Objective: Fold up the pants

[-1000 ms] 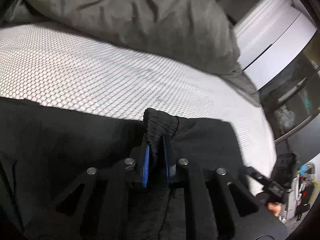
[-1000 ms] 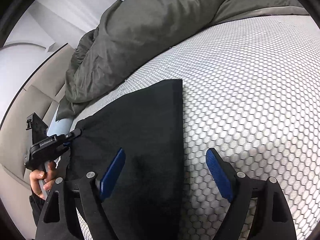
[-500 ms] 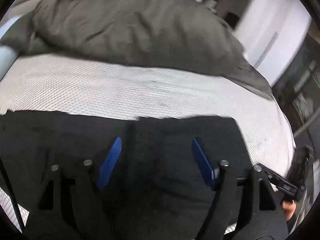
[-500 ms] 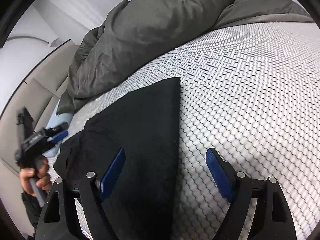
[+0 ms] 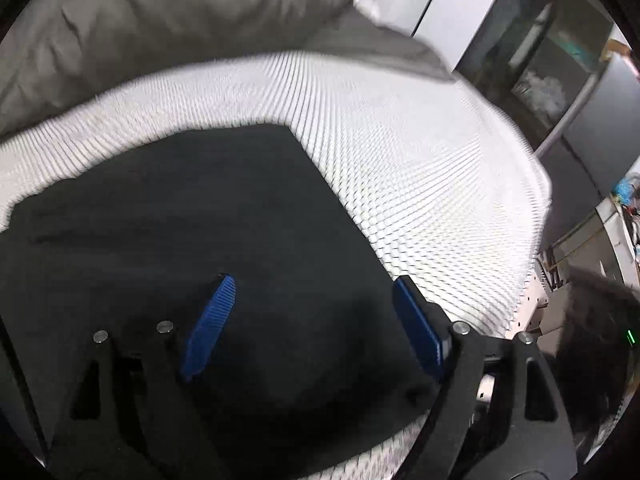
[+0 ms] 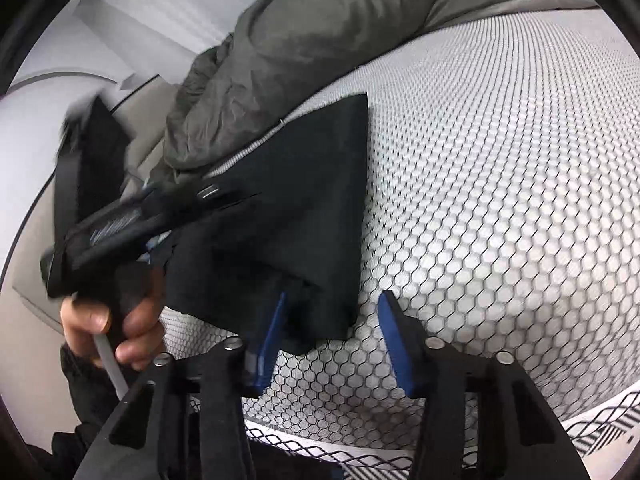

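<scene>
Pants [image 6: 304, 208], black and already doubled into a compact slab, lie flat on the honeycomb-patterned mattress [image 6: 500, 200], with the heaped grey duvet [image 6: 304, 52] just beyond their far edge. In the right wrist view the slab runs lengthwise away from the camera toward that duvet, one straight folded edge on its right side ending in a sharp far corner, and a looser, slightly lifted flap at the near end.

Right at that near end sits the right gripper [image 6: 332, 332], fingers spread and holding nothing; its left blue pad [image 6: 272, 336] lies against or just under the loose corner of the pants, though I cannot tell whether it touches, while the other pad stands over bare mattress beside the pants. The left gripper [image 5: 312, 316] is also spread wide and empty, poised above the middle of the pants [image 5: 208, 216]; seen from the right wrist camera, its body [image 6: 132, 220] and the person's left hand [image 6: 116, 316] hover at the pants' left side.

To my eye the next fold would turn on the near short end: the long axis points straight away from the right gripper, so that hand is the better placed to pinch the loose corner and carry it toward the duvet.
</scene>
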The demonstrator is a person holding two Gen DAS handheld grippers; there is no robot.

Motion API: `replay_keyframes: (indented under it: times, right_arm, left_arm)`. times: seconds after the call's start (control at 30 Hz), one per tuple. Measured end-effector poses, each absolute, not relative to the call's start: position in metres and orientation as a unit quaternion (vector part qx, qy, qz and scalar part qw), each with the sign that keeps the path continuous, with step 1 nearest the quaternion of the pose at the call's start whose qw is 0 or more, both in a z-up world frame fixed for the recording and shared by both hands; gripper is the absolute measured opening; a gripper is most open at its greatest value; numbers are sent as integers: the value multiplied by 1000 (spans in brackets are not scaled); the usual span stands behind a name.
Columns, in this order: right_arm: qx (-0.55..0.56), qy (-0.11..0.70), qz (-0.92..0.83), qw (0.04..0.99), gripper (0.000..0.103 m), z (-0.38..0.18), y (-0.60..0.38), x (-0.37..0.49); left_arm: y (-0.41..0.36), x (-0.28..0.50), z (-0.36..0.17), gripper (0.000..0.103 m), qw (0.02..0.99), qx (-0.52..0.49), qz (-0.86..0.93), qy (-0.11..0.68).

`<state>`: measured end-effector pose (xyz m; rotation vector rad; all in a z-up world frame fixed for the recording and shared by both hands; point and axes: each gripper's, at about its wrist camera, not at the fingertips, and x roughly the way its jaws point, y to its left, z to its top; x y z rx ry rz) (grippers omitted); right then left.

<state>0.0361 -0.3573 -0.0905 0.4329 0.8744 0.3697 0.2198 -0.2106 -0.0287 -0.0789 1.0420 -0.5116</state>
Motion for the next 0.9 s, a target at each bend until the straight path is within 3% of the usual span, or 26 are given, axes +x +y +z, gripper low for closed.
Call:
replay_keyframes:
  times: [0.13,0.2,0.37,0.6,0.67,0.73,0.9]
  right_arm:
    - [211,436,164,859,31,-96,-348,48]
    - [202,448,155,857,9,-99,-343,54]
    - [194,447,167,857,1,-95,-346,30]
    - [168,468,194,846,1,-99,-337,-6]
    - [171,451,189,856,12,-93,-342,-16]
    - [183,421,181,870,32,-83,-354,-25]
    - [209,402,178,874,35,-79,-357,-16]
  left_arm:
    - [-218,238,-55,78,819,-46,-222,526]
    - [-217,235,-56,78,822,-48,-225,521]
    - [-212,236,-57,76,822,-62,-229,517]
    - [-191,227,-49,76,831,-80,-209,509]
    - [-182,212,-38,76,835,-86,-216,500]
    - [-173,190,-24,76,847,-76,-220,479]
    - [-177,163,-6,76,871,-47,-235,429]
